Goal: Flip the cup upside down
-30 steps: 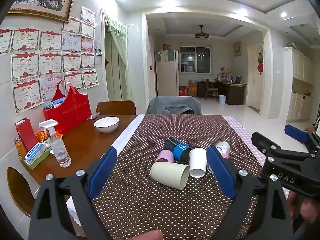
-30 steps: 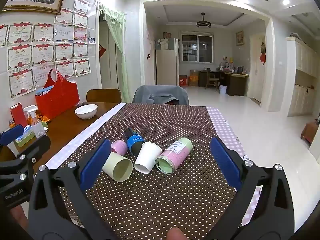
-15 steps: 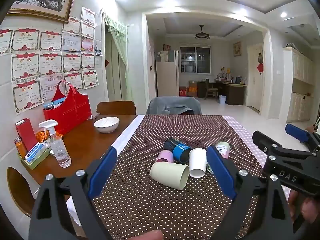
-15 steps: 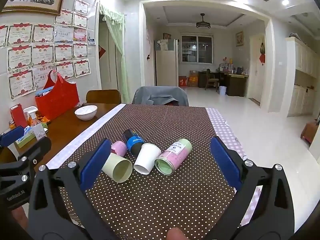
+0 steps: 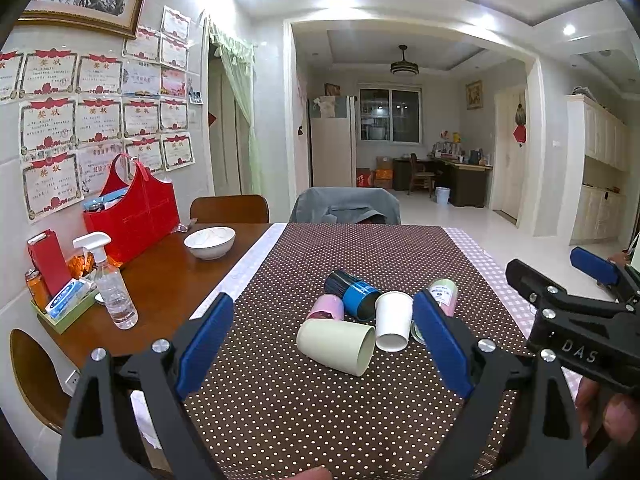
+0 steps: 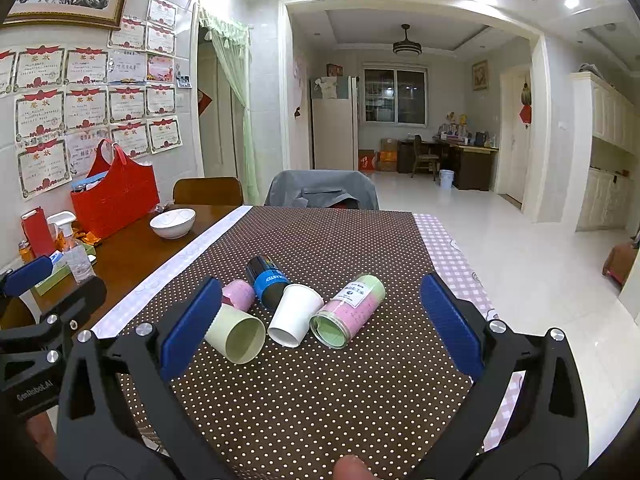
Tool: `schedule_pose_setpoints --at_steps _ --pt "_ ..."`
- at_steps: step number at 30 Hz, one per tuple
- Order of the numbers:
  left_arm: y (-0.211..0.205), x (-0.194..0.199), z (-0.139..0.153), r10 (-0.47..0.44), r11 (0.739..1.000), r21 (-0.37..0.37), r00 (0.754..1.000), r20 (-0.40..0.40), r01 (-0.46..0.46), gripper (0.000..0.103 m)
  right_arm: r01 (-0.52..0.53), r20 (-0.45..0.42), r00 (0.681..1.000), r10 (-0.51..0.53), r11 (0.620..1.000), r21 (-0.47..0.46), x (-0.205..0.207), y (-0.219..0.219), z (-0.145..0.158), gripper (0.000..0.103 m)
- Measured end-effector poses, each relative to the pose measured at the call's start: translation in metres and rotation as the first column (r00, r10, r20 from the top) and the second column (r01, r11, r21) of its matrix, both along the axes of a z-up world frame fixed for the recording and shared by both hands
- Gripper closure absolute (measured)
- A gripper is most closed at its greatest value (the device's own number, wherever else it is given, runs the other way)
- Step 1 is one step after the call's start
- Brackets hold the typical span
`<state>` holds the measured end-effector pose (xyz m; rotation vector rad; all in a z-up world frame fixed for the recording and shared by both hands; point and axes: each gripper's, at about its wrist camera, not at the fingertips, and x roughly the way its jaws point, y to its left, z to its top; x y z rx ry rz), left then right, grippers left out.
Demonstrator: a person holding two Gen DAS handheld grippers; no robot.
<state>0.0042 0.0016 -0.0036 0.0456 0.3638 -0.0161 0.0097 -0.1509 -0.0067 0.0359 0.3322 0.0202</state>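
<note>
Several cups lie on their sides in a cluster on the brown dotted tablecloth [image 5: 280, 400]: a pale green cup [image 5: 336, 346] [image 6: 236, 334], a white paper cup [image 5: 393, 320] [image 6: 295, 315], a small pink cup [image 5: 326, 308] [image 6: 239, 294], a black-and-blue cup [image 5: 352, 294] [image 6: 269, 280] and a pink-and-green cup [image 5: 442, 298] [image 6: 348, 310]. My left gripper [image 5: 322, 350] is open and empty, short of the cluster. My right gripper [image 6: 320, 326] is open and empty, also short of it; it shows at the right edge of the left wrist view [image 5: 580, 320].
On the bare wood at the left stand a white bowl [image 5: 209, 242], a spray bottle [image 5: 112, 284], a red bag [image 5: 134, 212] and a tray of small items [image 5: 66, 304]. Chairs [image 5: 344, 206] stand at the far table end. The table's right edge [image 6: 460, 280] drops to the floor.
</note>
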Motion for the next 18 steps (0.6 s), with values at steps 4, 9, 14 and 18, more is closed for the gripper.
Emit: schedule_pose_setpoints --at_steps 4,9,14,18 --pt "0.0001 -0.0003 0.0002 -0.003 1.0 -0.001 1.0 -0.001 0.003 0.014 -0.001 -0.003 1.0 0.001 1.0 0.006 0.0036 -0.0013 -0.0045 0.006" --pt "0.0006 -0.0004 0.0001 -0.001 1.0 -0.002 1.0 -0.001 0.001 0.014 0.004 -0.004 1.0 -0.004 1.0 0.009 0.0051 -0.0041 -0.0049 0.006" --pt "0.0027 0.0008 -0.001 0.006 1.0 -0.009 1.0 -0.005 -0.006 0.014 0.007 -0.009 1.0 -0.007 1.0 0.015 0.0057 -0.0087 -0.0062 0.006" --pt "0.003 0.0013 -0.0006 0.002 1.0 -0.01 1.0 -0.006 -0.003 0.014 0.006 -0.009 1.0 -0.006 1.0 0.015 0.0054 -0.0095 -0.0072 0.006"
